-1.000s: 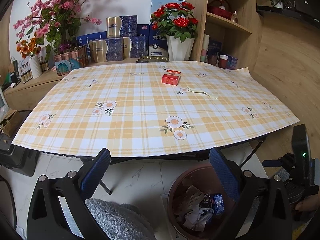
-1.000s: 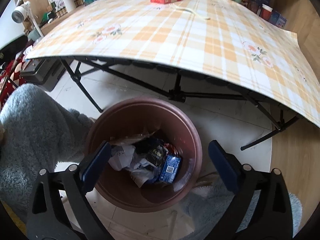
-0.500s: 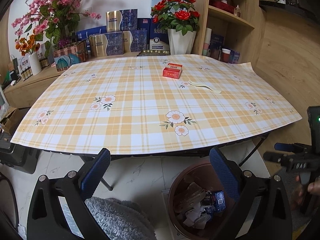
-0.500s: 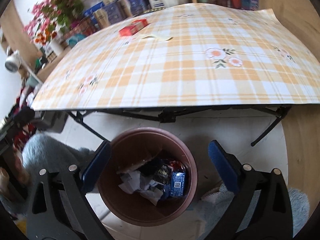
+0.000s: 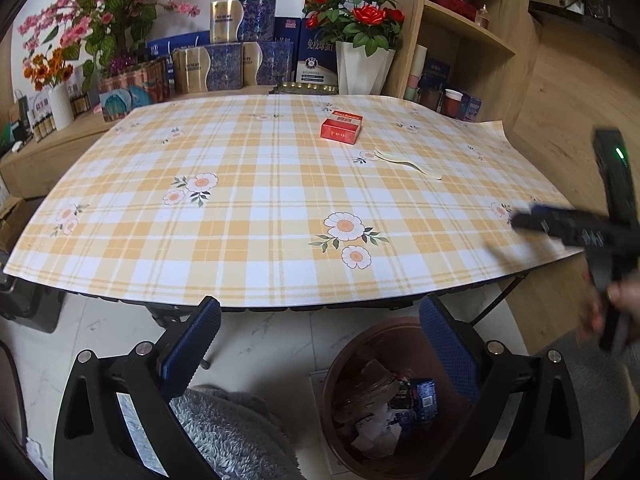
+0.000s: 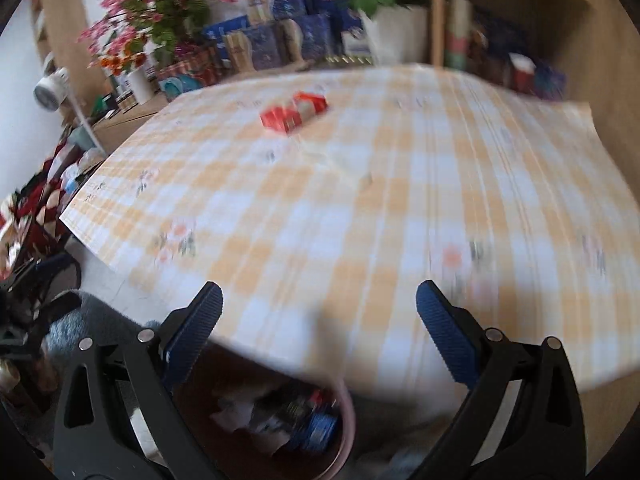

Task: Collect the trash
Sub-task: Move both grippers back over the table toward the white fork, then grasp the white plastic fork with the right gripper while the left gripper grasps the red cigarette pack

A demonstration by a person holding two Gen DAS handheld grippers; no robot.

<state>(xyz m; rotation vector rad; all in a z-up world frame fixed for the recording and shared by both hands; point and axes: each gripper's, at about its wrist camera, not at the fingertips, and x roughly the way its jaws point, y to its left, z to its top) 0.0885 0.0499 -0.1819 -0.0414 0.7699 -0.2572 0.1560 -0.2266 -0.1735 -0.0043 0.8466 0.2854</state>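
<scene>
A red carton (image 5: 340,129) lies on the far part of the plaid tablecloth (image 5: 256,208), with a pale plastic spoon (image 5: 408,163) to its right. In the blurred right wrist view the red carton (image 6: 293,113) lies far ahead. Below the table's near edge stands a brown bin (image 5: 352,344) holding crumpled wrappers (image 5: 384,404). My left gripper (image 5: 320,332) hangs open and empty over the floor beside the bin. My right gripper (image 6: 318,312) is open and empty above the table's front edge, with the bin (image 6: 344,420) under it. The right tool (image 5: 588,232) shows at the right of the left wrist view.
Flower vases (image 5: 362,68), gift boxes (image 5: 228,52) and a wooden shelf (image 5: 464,20) line the far side of the table. Folding table legs (image 5: 492,300) cross beside the bin. A grey fleece sleeve (image 5: 224,436) fills the lower left of the left wrist view.
My right gripper has swung up from over the bin to the level of the tabletop, and its view is now blurred. The left gripper rose slightly. Both stayed open.
</scene>
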